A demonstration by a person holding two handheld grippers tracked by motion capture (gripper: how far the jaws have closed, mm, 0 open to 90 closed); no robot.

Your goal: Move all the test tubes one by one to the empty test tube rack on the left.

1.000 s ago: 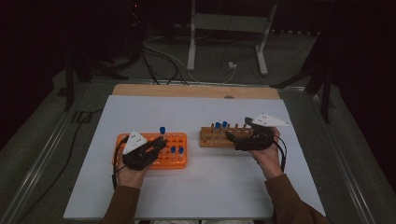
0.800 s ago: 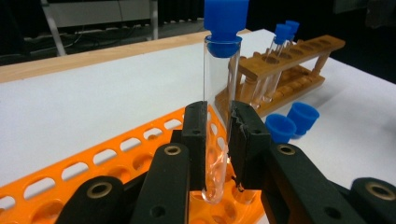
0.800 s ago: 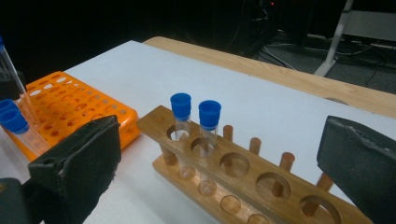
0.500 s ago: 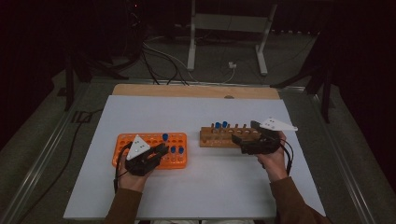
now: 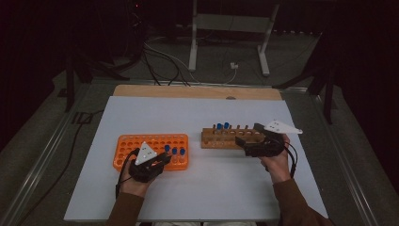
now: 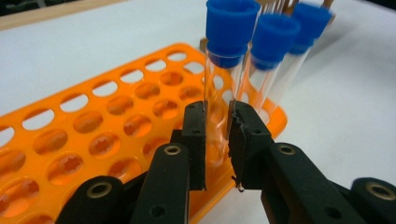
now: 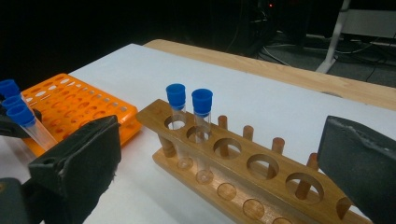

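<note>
Dark room, white table (image 5: 211,188); left tongs (image 6: 217,135) grip a blue-capped tube (image 6: 224,84), right tongs (image 7: 210,186) apparently wide.

Brown sleeves (image 5: 123,209), black fingers (image 6: 194,140) with screws, grey three-cornered plates (image 5: 145,152), trailing cables

- Clear test tube (image 6: 219,100) with blue cap, standing nearly upright in a hole near the right end of the orange rack (image 5: 141,146), clamped low on its glass between the pads of the left gripper (image 6: 217,140).
- Two more blue-capped clear tubes (image 6: 275,60) just beside it, leaning slightly, in neighbouring holes of the same rack.
- Orange plastic rack lying flat on the white table (image 5: 211,188), left of centre, with many rows of round holes, most of them empty.
- Wooden rack (image 7: 261,168) well apart to the right, holding two upright blue-capped tubes (image 7: 201,135) side by side at its left end; remaining large holes empty.
</note>
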